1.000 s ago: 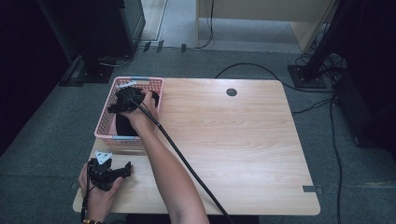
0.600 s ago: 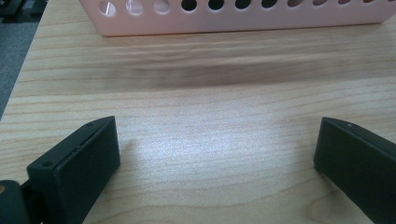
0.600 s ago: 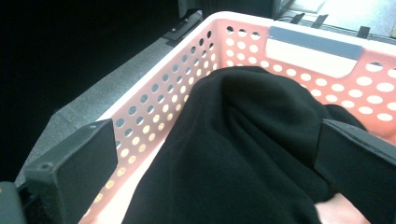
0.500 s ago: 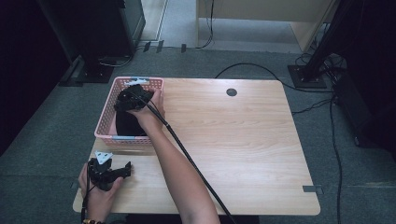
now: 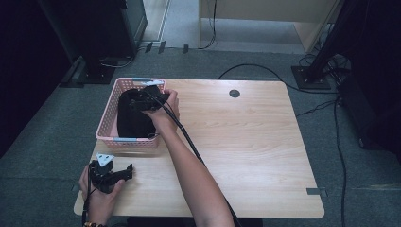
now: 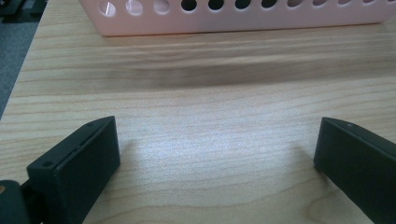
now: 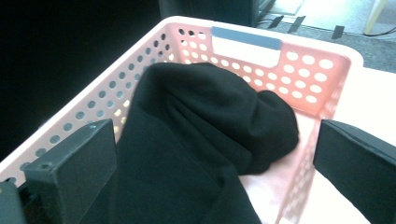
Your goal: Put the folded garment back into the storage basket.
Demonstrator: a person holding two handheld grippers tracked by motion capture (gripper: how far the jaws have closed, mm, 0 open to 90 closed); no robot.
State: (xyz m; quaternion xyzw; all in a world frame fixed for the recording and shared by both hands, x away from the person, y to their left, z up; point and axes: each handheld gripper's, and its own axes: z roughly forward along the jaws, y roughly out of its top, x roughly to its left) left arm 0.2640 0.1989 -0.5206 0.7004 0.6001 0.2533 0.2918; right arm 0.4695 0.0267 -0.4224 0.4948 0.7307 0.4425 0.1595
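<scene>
A pink perforated basket (image 5: pixel 107 120) stands at the table's far left and holds a bunched black cloth (image 5: pixel 133 118). My right gripper (image 5: pixel 144 98) hovers over the basket, open, its jaws spread either side of the black cloth (image 7: pixel 201 135) with the basket's far wall (image 7: pixel 299 70) beyond. My left gripper (image 5: pixel 111 175) rests low on the wood near the front left corner, open, nothing between its fingers. In the left gripper view the basket's near wall (image 6: pixel 233 21) runs across the top, and bare wood lies between the jaws.
The wooden table (image 5: pixel 255 156) has a round cable hole (image 5: pixel 234 93) at the back. A black cable (image 5: pixel 189 139) trails from the right gripper along the forearm. Dark furniture (image 5: pixel 90 33) and floor cables (image 5: pixel 331 109) surround the table.
The right gripper has shifted slightly toward the basket's far end, above the black cloth. The left gripper has stayed in place.
</scene>
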